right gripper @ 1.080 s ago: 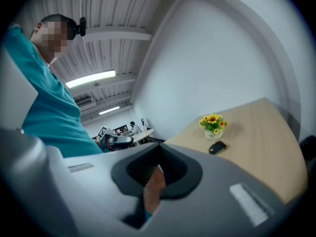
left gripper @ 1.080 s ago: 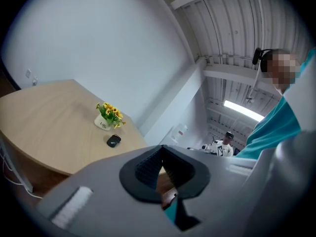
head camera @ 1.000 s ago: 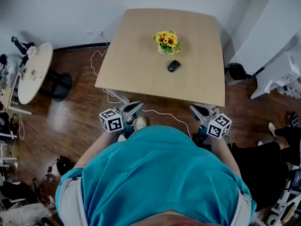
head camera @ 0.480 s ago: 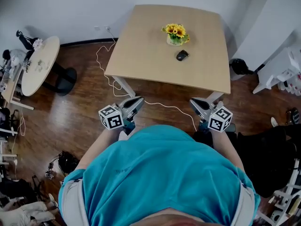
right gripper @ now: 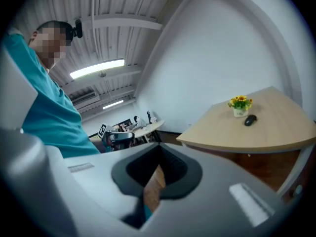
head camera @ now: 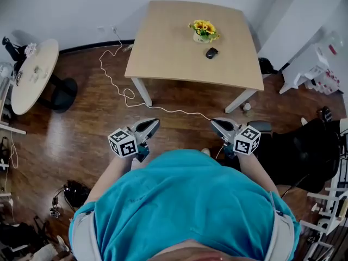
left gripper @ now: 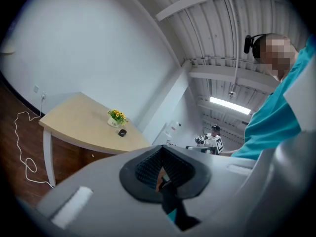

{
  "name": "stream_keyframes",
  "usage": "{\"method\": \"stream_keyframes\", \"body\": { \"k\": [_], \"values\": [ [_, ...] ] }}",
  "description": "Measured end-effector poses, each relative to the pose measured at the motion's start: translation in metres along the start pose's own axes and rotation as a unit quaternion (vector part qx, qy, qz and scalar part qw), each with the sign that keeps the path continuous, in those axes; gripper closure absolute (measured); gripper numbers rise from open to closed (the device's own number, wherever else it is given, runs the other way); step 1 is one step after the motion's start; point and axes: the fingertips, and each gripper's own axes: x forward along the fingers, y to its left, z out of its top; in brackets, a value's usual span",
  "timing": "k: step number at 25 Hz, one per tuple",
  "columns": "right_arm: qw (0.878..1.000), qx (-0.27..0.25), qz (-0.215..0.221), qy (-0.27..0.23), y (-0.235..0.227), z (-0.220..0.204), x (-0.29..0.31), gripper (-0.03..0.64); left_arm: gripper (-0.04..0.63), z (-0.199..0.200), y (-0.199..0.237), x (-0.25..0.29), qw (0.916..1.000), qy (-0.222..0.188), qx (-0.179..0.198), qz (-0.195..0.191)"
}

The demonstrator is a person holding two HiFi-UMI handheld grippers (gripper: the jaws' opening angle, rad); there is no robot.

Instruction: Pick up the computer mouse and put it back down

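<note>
Left hand-held gripper [head camera: 154, 123] closed empty, right hand-held gripper [head camera: 214, 123] likewise, computer mouse [head camera: 211, 53] lying diagonally on table [head camera: 163, 48]

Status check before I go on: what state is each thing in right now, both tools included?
Left tool: shut, empty, short of the table.
Right tool: shut, empty, short of the table.
Computer mouse: lying flat on the table, untouched.
Flower pot: upright, just behind the mouse.
White cable: loose on the floor.
</note>
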Motion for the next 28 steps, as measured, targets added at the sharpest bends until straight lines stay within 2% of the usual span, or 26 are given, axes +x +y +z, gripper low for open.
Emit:
{"method": "stream_keyframes", "body": {
  "k": [7,10,13,16,19,23,28],
  "values": [
    [1.000,-0.021,0.004,-0.010,0.003,-0.005,-0.062,0.615,0.591,-0.017,-0.063,0.032,0.9995,-0.023,0.020,-0.008],
    [1.000,-0.019,0.011,-0.013,0.005,-0.012,-0.091,0.615,0.591,-0.035,-0.088,0.048,0.9993,-0.036,0.000,0.005],
    [1.000,-0.010,0.009,-0.028,-0.002,-0.014,-0.119,0.615,0.591,-0.057,-0.109,0.070,0.9998,-0.015,-0.010,0.003],
    [0.999,-0.020,-0.003,-0.027,-0.008,-0.022,-0.143,0.615,0.591,-0.069,-0.129,0.085,0.9999,0.008,0.013,-0.005],
    [0.999,-0.022,-0.014,-0.031,-0.012,-0.026,-0.154,0.615,0.591,-0.067,-0.135,0.087,0.9994,0.010,0.034,0.001],
    [0.999,-0.025,-0.003,-0.025,-0.006,-0.029,-0.148,0.615,0.591,-0.067,-0.133,0.085,0.9996,0.000,0.026,0.008],
    [0.999,-0.025,0.004,-0.020,0.000,-0.032,-0.144,0.615,0.591,-0.072,-0.135,0.085,0.9996,0.008,0.027,0.002]
  ]
}}
